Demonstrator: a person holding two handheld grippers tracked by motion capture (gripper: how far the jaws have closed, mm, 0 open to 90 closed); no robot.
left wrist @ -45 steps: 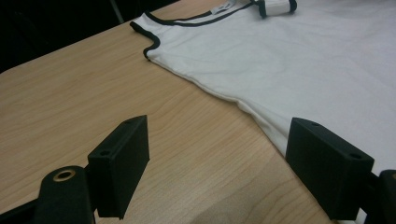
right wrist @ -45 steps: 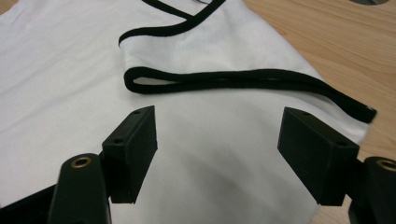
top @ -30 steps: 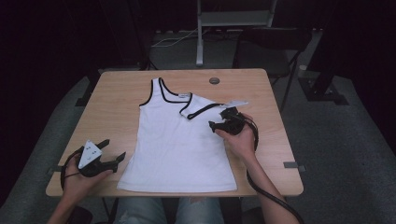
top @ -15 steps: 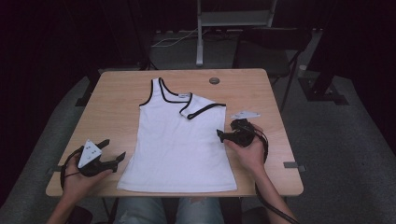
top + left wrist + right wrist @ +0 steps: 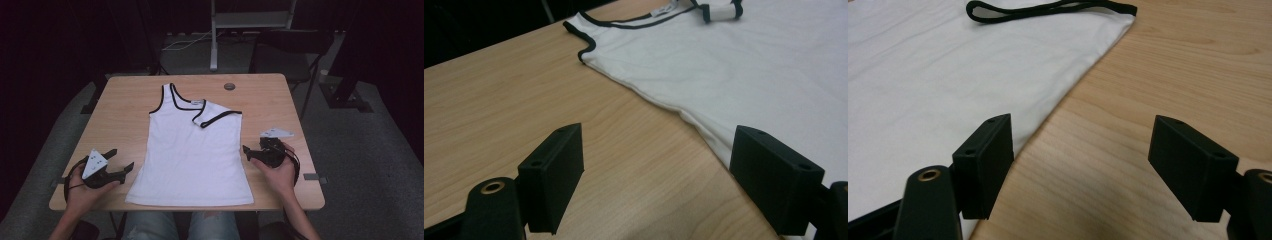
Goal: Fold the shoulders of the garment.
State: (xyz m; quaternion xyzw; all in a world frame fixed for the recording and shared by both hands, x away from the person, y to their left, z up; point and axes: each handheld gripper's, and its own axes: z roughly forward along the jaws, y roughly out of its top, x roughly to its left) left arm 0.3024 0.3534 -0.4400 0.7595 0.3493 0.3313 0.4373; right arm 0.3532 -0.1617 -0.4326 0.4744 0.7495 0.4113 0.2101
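While one white tank top [image 5: 192, 150] lies flat in the middle of the counter [image 5: 125, 105], its hem near the front edge, bare wood runs down both sides of it. One strap [image 5: 215, 116] is folded over the chest. Two tools rest there: the left tool [image 5: 120, 162] beside the hem's left corner, the right tool [image 5: 248, 153] just off the right side seam. Both stand wide open, holding nothing. One small round disc [image 5: 229, 86] sits near the far edge.

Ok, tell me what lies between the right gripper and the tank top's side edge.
Nothing: in the high view, just bare wooden table separates the right gripper from the tank top; the right gripper view shows the same.
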